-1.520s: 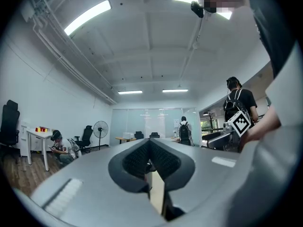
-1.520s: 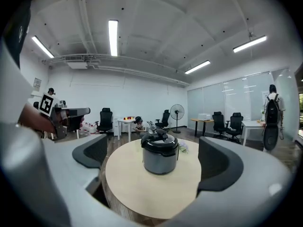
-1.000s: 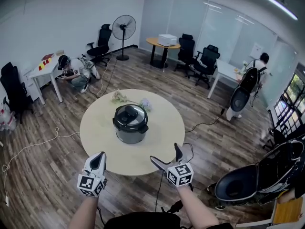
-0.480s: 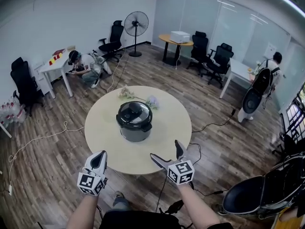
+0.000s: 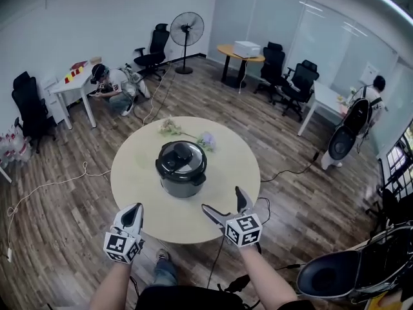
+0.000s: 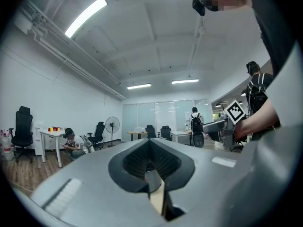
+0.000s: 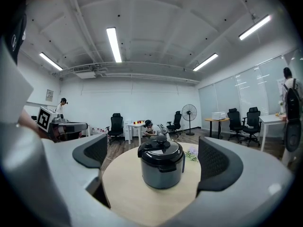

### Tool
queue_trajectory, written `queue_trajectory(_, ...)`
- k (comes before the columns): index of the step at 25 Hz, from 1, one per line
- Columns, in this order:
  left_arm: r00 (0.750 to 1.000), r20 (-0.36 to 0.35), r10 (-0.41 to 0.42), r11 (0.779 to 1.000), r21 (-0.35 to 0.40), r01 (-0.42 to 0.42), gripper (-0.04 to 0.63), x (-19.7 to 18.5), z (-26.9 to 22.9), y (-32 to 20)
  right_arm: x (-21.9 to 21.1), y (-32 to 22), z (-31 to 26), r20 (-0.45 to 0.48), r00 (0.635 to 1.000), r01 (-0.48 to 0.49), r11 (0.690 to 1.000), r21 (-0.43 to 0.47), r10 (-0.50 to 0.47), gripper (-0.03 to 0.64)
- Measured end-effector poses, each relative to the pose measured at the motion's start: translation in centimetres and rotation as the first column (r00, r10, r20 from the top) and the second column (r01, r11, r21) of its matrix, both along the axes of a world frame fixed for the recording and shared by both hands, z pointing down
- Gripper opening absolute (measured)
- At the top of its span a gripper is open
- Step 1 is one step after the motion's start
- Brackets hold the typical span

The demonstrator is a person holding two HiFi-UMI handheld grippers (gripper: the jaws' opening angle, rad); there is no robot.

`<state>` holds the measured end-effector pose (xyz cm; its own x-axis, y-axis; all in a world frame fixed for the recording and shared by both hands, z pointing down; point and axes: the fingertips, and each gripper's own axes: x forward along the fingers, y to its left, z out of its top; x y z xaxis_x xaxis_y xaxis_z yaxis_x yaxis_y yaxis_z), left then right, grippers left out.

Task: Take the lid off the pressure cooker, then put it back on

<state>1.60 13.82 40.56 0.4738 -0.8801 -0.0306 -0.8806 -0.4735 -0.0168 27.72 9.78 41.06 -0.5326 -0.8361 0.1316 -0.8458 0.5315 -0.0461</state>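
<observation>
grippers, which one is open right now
The right gripper: its jaws stand wide apart, while the left gripper is shut tight.

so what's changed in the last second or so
The left tool and right tool have both moved forward, nearer the pressure cooker on the round table. Nothing grasped or released: left stays shut and empty, right open and empty, lid on the cooker.
</observation>
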Motion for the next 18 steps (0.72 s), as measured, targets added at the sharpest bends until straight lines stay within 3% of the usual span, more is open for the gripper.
queue_trajectory(11, 0.999, -0.043, 0.010, 1.000, -0.016, -0.010, 0.000, -2.1, 2.0, -9.3, -2.5, -9.2, 0.3, -0.062, 0.998, 0.010, 0.999, -0.038, -0.012, 0.595)
queue_trajectory(18, 0.998, -0.035, 0.048, 0.998, -0.033, -0.049, 0.000, -4.0, 3.1, -16.5, -4.8, -16.0, 0.0, -0.109, 0.994, -0.014, 0.998, -0.061, 0.007, 0.595)
